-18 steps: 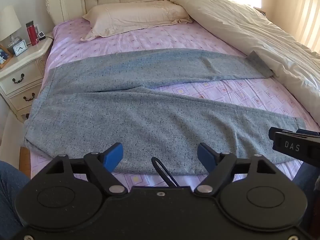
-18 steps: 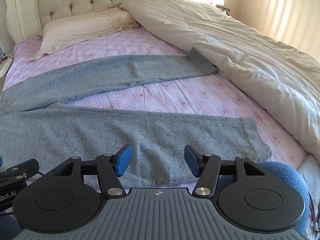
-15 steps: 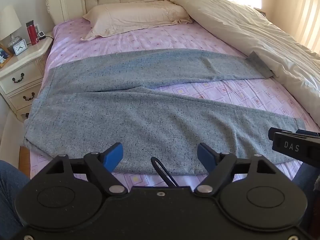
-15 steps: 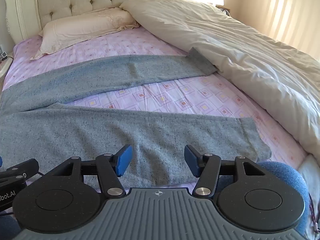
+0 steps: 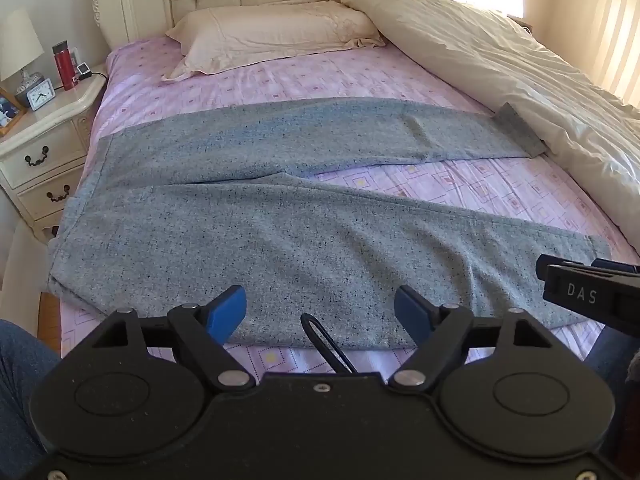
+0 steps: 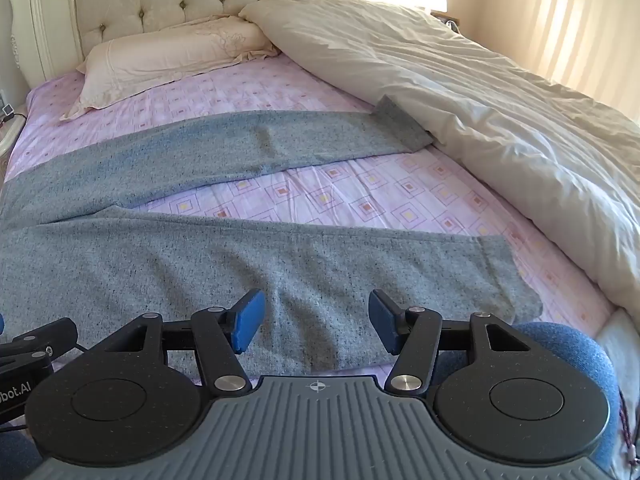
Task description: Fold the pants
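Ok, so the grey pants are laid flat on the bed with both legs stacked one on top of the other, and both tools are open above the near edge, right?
Not quite. The legs are not stacked: the pants lie spread in a V, with pink sheet showing between the legs, as the right wrist view shows. The rest holds: both the left tool and the right tool are open.

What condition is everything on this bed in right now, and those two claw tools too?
grey pants: unfolded, flat, legs spread apart
far leg cuff: tucked against the duvet
duvet: pushed aside, rumpled
pillow: lying by the headboard
left gripper: open, empty
right gripper: open, empty
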Tool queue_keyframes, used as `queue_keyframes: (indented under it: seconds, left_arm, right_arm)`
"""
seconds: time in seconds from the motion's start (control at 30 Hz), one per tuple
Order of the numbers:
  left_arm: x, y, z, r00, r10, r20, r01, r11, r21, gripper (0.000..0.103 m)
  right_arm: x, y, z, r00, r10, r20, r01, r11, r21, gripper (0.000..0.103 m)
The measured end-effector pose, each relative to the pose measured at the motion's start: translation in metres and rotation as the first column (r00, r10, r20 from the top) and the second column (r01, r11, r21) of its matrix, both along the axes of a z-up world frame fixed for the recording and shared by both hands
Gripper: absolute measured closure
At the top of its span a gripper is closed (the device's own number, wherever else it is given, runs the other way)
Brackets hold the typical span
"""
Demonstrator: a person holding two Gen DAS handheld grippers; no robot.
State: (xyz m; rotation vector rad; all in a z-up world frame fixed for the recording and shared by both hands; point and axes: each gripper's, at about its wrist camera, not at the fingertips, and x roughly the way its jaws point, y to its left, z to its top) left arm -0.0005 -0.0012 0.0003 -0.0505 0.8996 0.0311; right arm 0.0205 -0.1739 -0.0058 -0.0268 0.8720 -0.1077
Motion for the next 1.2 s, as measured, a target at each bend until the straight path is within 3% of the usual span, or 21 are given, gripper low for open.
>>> queue_keyframes:
  seconds: [1.2]
  left_arm:
    - [0.002, -0.0043, -0.0001, 1.0, -0.005, -0.005, 0.005, 1.0, 0.001, 0.022]
  right_arm:
    - [0.0009, 0.0011, -0.0005, 1.0, -0.001, 0.0, 0.001, 1.0, 0.004, 0.047]
